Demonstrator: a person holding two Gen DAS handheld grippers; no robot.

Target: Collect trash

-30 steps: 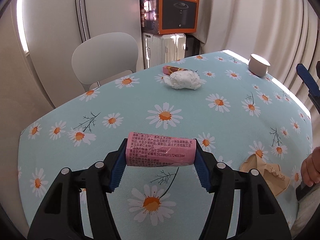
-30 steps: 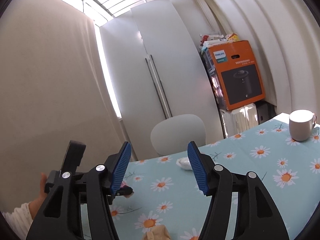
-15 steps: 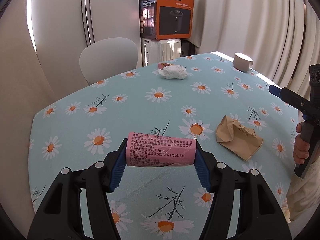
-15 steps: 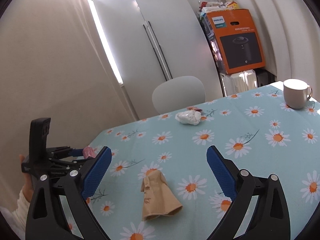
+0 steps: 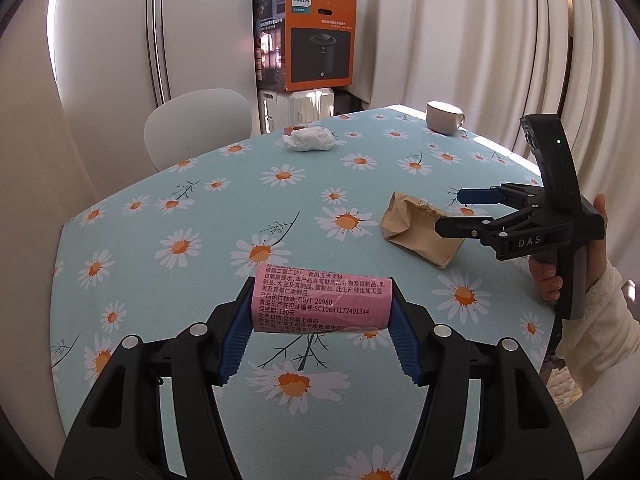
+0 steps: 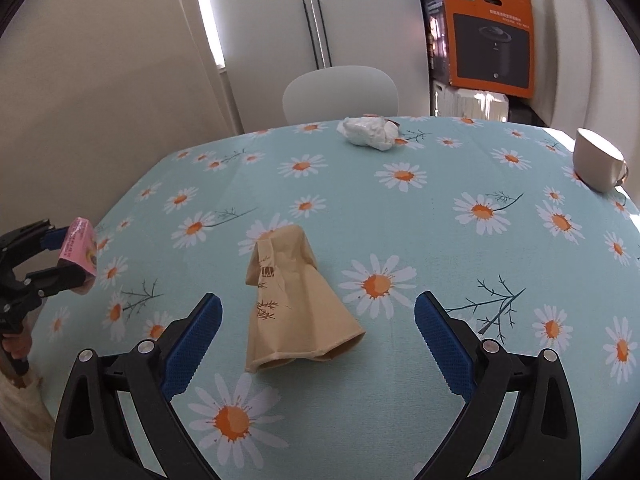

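Observation:
My left gripper is shut on a pink printed wrapper and holds it above the near edge of the daisy tablecloth. It also shows at the left of the right wrist view with the pink wrapper. My right gripper is open wide, just above and behind a crumpled brown paper bag. The bag lies in front of the right gripper in the left wrist view. A crumpled white tissue wad lies at the far edge, also in the left wrist view.
A white mug stands at the table's far right. A small red wrapper peeks from behind the tissue. A white chair stands behind the table. An orange Philips box sits on white boxes at the back.
The right gripper has tilted down and moved in over the brown bag with its jaws wide. The left gripper has drawn back from the table, still holding the pink wrapper.

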